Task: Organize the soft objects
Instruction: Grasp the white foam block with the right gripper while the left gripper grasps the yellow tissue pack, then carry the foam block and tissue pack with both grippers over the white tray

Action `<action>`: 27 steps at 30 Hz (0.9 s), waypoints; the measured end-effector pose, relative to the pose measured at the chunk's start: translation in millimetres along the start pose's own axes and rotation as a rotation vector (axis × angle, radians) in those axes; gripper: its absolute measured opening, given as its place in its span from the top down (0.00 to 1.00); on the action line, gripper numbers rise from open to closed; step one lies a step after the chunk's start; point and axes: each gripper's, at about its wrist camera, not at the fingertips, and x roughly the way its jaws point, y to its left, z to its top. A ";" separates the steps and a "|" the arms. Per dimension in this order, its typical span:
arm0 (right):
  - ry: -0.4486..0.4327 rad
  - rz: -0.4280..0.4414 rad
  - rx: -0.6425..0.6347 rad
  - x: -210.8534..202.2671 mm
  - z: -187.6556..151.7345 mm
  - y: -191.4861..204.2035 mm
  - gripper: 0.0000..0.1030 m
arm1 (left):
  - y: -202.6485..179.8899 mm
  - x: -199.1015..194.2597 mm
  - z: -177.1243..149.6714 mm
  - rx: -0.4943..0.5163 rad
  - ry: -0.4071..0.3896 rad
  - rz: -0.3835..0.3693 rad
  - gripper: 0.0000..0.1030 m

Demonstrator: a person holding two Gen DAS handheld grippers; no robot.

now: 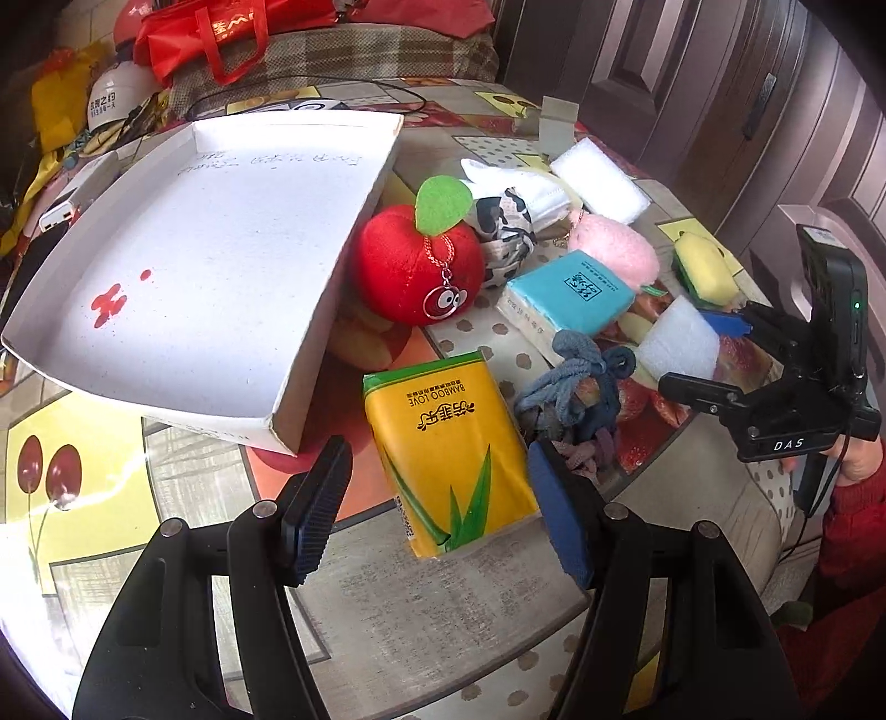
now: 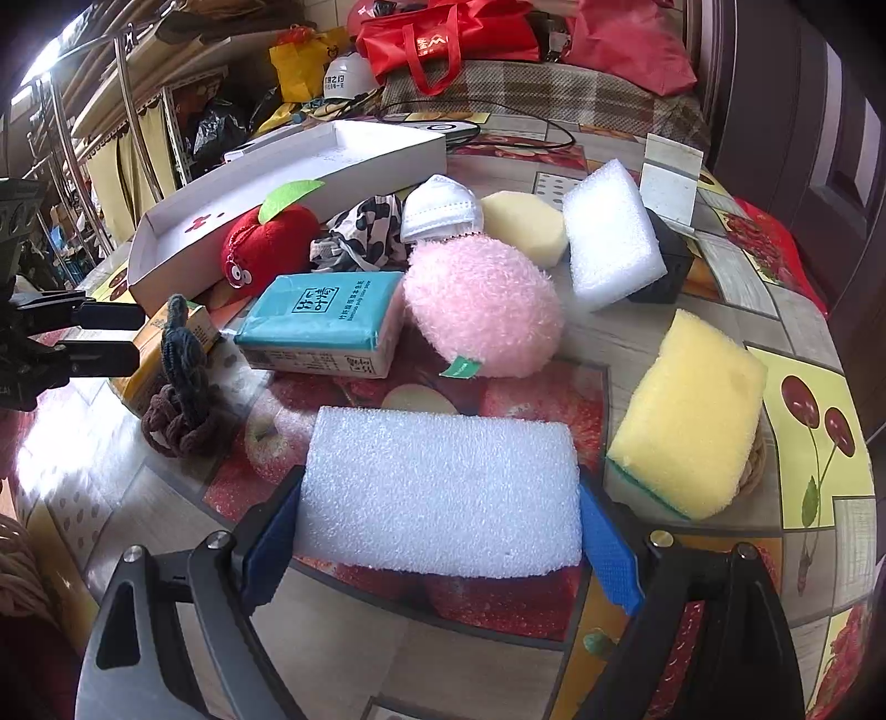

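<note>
1. Right now the left gripper [image 1: 437, 498] is sitting with its jaws spread wide on either side of a yellow tissue pack [image 1: 448, 448]; neither pad appears to be pressing on the pack, though the right pad is lying very close to its edge.
2. Lying flat on the fruit-patterned tablecloth [image 1: 88, 443], the yellow pack is resting just in front of a white box [image 1: 210, 243], whose near corner is sitting just left of the pack.
3. The right gripper [image 2: 440, 531] is clenching a white foam block [image 2: 443, 487], with one blue pad pressing on each short end.
4. Beside that block, to the right, a yellow sponge [image 2: 692, 421] is lying with its green scouring side down.
5. Behind the block, a pink puff [image 2: 482, 304] is touching a teal tissue pack [image 2: 321, 315].
6. A red plush apple [image 1: 415, 266] with a green leaf is leaning against the box wall.
7. Next to the apple, a cow-print cloth [image 1: 504, 238] and a white face mask [image 1: 526, 194] are bunching together.
8. A tangle of grey hair ties [image 1: 576, 382] is lying just right of the yellow pack.
9. Further back, a second foam block [image 2: 609, 232] is leaning beside a pale yellow sponge [image 2: 526, 227].
10. Beyond the table, a red bag [image 2: 448, 39] is resting on a plaid cushion.
</note>
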 end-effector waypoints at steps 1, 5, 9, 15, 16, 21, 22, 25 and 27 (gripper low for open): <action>0.000 0.000 0.000 0.1 0.1 0.2 0.12 | -1.6 0.1 -2.1 0.011 -0.002 0.005 0.36; 0.001 -0.001 -0.001 0.1 0.1 0.0 0.12 | -3.7 3.1 -2.1 0.015 0.007 0.006 0.36; 0.002 -0.002 -0.007 0.4 -0.1 1.2 0.12 | -12.0 5.0 1.3 0.038 0.008 0.006 0.36; 0.002 -0.001 -0.006 0.3 0.1 2.2 0.12 | -13.7 10.1 0.9 0.040 0.025 0.026 0.36; 0.002 -0.001 -0.006 0.4 0.2 2.1 0.12 | -12.8 11.9 -0.7 0.040 0.031 0.033 0.36; 0.003 -0.001 -0.006 0.4 0.4 1.8 0.12 | -8.4 18.5 -5.6 0.069 0.043 0.102 0.36; 0.002 0.000 -0.006 0.3 0.4 1.9 0.12 | -6.7 17.8 -6.7 0.070 0.038 0.095 0.36; -0.001 0.003 -0.001 -0.2 0.7 2.8 0.13 | -3.9 13.6 -8.9 0.082 0.011 0.055 0.52; -0.007 0.016 0.002 -1.1 0.3 2.1 0.13 | -2.8 11.4 -11.1 0.091 -0.006 0.037 0.53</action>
